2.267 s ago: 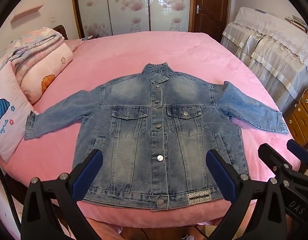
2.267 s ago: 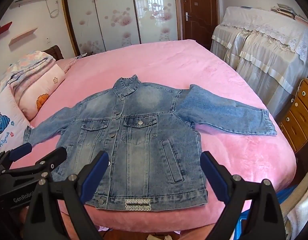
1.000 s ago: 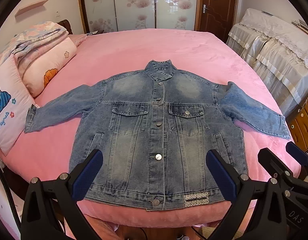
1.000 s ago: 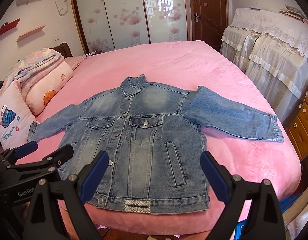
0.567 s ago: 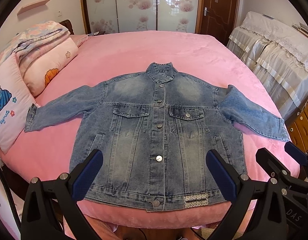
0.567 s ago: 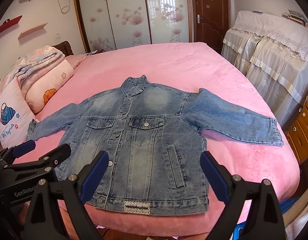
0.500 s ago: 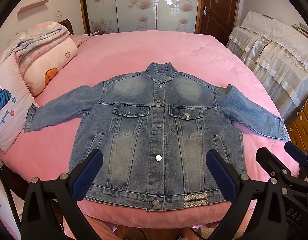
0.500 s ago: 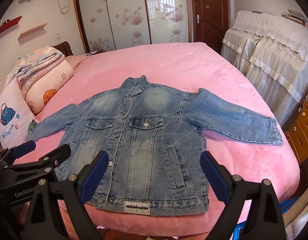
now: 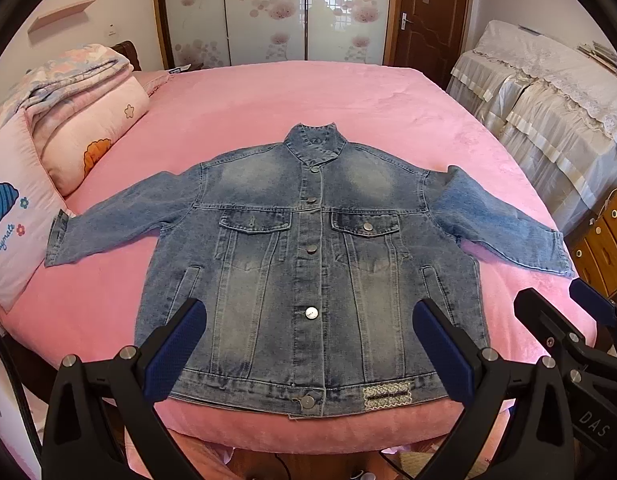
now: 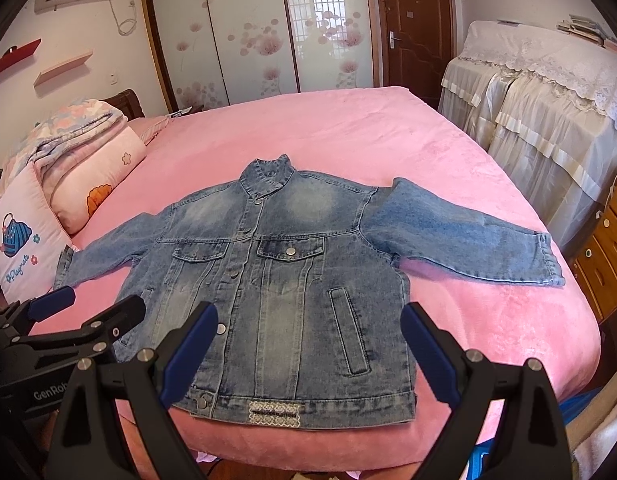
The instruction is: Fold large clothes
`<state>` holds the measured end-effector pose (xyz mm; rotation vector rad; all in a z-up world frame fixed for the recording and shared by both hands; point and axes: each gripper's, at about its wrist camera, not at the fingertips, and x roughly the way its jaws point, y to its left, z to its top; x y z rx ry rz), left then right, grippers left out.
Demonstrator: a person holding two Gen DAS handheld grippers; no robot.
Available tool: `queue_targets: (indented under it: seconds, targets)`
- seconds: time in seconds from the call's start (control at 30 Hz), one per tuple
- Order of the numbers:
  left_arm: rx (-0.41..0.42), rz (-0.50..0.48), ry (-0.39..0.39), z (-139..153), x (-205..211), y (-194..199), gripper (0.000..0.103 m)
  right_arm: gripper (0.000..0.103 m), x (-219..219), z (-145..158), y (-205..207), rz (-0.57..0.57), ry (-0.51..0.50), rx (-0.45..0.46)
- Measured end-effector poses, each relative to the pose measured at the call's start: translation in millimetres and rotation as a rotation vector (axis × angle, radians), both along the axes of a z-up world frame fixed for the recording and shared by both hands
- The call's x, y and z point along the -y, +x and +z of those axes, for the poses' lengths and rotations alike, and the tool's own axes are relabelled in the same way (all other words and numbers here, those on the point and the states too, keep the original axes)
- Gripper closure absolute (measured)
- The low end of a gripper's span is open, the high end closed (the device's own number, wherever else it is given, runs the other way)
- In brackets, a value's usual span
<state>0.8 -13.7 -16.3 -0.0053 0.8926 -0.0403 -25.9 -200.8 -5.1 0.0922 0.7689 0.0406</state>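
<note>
A blue denim jacket (image 9: pixel 308 264) (image 10: pixel 284 288) lies flat, front up and buttoned, on a pink bed (image 9: pixel 308 96) (image 10: pixel 332 132), both sleeves spread out sideways and the hem at the near edge. My left gripper (image 9: pixel 308 348) hangs open above the hem, holding nothing. Seen in the right wrist view, the left gripper (image 10: pixel 84 304) sits at the lower left. My right gripper (image 10: pixel 308 352) is open too, over the hem's right half, and empty. It shows as a black frame with blue pads, the right gripper (image 9: pixel 564 300), at the left wrist view's lower right.
Pillows (image 9: pixel 12 208) and a folded quilt (image 9: pixel 76 76) are stacked at the bed's left side. Furniture under white lace covers (image 9: pixel 548 92) stands to the right, with a wooden drawer unit (image 10: pixel 608 248) near it. Sliding wardrobe doors (image 10: pixel 248 28) and a brown door are behind the bed.
Both cameras have drifted slightly, so the jacket sits a little lower in view. The jacket itself has not moved, and both grippers stay open.
</note>
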Motion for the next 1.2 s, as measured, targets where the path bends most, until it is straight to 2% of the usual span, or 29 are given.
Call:
queue_targets:
  seconds: [0.37,0.57,0.73,0.97,1.2]
  targets:
    - [-0.015,-0.013,0.002,-2,11,4,0.001,0.009,7,-2,-2,-0.011,0.012,0.002]
    - [-0.011,-0.053,0.01,0,34,15,0.001,0.009,24,-1,1,-0.036,-0.007,0.029]
    - [0.04,-0.083,0.02,14,56,28,0.001,0.009,53,10,7,-0.08,-0.026,0.076]
    - [0.114,-0.139,0.044,38,99,56,0.001,0.009,114,25,23,-0.18,-0.025,0.109]
    - [0.187,-0.152,0.07,60,130,84,0.001,0.009,167,45,30,-0.261,-0.038,0.162]
